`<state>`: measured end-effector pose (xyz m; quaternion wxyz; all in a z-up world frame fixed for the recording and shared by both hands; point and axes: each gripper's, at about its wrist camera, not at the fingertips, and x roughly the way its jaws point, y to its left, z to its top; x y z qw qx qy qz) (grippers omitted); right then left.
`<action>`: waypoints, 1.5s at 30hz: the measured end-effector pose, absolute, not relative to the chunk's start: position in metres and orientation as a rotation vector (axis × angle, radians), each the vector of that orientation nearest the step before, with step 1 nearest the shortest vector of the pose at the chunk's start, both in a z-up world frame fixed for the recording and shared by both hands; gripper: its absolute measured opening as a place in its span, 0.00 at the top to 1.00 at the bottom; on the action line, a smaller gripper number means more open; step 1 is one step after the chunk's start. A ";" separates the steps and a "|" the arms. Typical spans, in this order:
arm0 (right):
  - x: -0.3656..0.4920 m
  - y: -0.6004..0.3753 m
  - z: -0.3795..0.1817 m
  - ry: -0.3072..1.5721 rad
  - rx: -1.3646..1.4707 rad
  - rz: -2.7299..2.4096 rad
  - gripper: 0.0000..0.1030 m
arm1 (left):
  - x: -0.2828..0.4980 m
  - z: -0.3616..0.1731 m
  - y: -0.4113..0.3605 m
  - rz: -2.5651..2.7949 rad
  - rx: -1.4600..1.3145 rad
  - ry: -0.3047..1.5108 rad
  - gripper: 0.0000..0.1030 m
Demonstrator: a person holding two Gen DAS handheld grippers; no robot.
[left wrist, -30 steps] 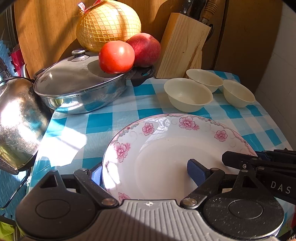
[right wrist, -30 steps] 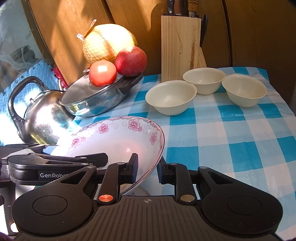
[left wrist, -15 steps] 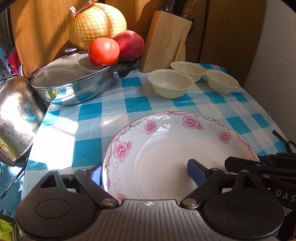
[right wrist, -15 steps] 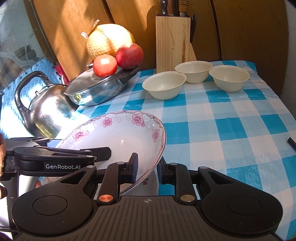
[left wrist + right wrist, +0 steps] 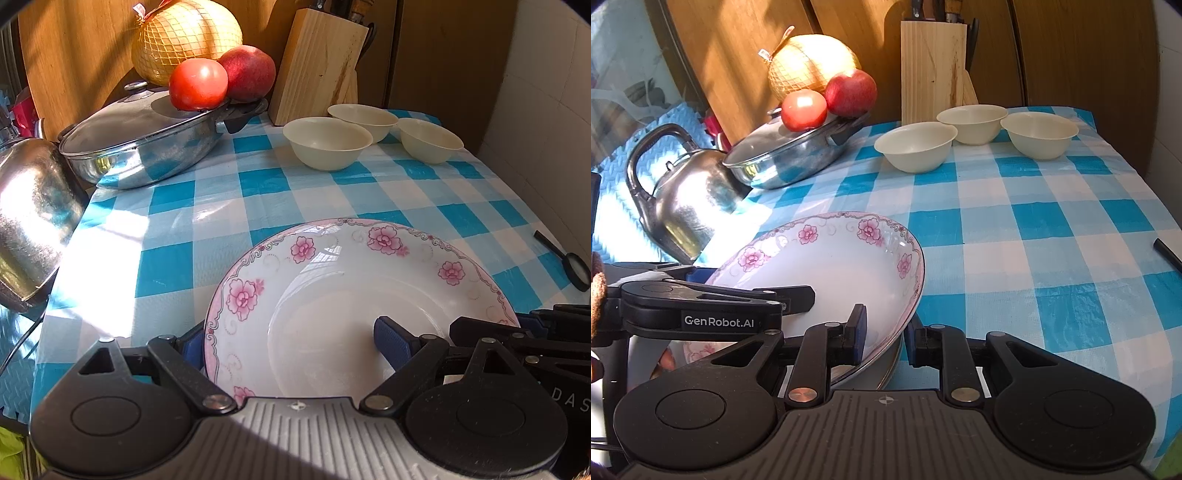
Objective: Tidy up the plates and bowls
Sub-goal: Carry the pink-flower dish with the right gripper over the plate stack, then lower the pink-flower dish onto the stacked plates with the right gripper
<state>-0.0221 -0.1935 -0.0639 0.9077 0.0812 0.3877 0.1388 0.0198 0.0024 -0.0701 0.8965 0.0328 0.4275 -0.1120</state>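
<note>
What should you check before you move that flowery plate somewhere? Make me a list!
1. Left gripper has the flowered plate's rim between its fingers: ok.
2. Right gripper has the opposite rim between its fingers: ok.
3. Plate lifted off whatever is under it: cannot tell; another plate's edge shows just below.
4. Checked tablecloth ahead is free of clutter: ok.
5. Three cream bowls stand well away, near the knife block: ok.
6. Tomato and apple sitting on the pan lid could roll if bumped: not ok.
</note>
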 end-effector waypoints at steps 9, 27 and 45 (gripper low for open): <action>-0.032 -0.190 -0.066 0.804 0.146 0.290 0.73 | 0.013 -0.072 0.003 -0.232 0.068 0.889 0.18; -0.041 -0.186 -0.065 0.775 0.072 0.274 0.73 | 0.005 -0.074 0.000 -0.225 0.106 0.875 0.18; -0.050 -0.184 -0.062 0.737 0.029 0.259 0.69 | 0.001 -0.073 0.002 -0.218 0.115 0.874 0.18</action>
